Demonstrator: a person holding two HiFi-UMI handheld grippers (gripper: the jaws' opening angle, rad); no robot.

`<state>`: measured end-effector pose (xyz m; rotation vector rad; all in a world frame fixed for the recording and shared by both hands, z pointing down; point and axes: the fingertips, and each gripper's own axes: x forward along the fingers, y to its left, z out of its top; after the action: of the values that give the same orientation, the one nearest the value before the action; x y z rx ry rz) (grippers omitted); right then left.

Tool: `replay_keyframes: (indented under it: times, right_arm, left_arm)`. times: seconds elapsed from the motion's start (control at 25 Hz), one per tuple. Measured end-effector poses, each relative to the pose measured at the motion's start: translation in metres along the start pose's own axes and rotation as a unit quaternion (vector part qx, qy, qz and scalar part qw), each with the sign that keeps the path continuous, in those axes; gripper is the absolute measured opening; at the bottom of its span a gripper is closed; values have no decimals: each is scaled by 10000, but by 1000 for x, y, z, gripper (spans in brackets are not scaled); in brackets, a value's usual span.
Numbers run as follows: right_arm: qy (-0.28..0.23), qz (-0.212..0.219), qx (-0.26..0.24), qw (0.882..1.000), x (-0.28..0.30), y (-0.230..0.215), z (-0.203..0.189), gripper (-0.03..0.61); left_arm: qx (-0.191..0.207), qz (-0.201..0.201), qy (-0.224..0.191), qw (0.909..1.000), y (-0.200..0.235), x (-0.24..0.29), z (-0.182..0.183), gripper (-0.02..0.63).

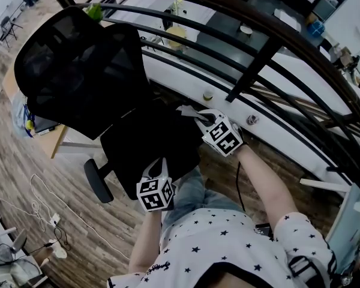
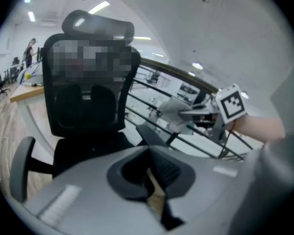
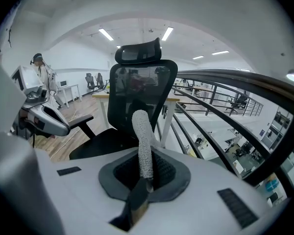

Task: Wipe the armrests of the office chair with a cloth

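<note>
Looking down from the head, we saw the black office chair (image 1: 78,65) on a wood-plank floor (image 1: 24,155), beside a dark curved railing (image 1: 261,59) with tables (image 1: 231,21) on a lower level beyond it. Our right gripper (image 1: 199,116) held the pale cloth (image 1: 186,109) past the far edge of the seat (image 1: 141,143), near the railing, and our left gripper (image 1: 159,167) hung over the seat's near edge. In the left gripper view its jaws were pressed together on nothing, and the cloth was just above the chair's far armrest (image 2: 148,132); we could not tell whether they touched. In the right gripper view the jaws were clamped on the cloth, which stood up between them as a rolled strip, under long ceiling lights (image 3: 107,34).
</note>
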<state>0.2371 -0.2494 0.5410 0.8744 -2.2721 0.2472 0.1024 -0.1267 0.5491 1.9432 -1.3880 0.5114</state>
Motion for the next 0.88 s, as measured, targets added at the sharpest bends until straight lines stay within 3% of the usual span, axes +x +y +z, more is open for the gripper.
replay_keyframes:
  times: [0.44,0.88]
  right_arm:
    - [228,109,-254,9994,52,-36,14,25]
    - [731,415,-426,9955,117,-43,-14,25]
  left_arm:
    - [-235,-12,171,9996,12,35,19,8]
    - [-443,22,419,9981,33,70,12,8]
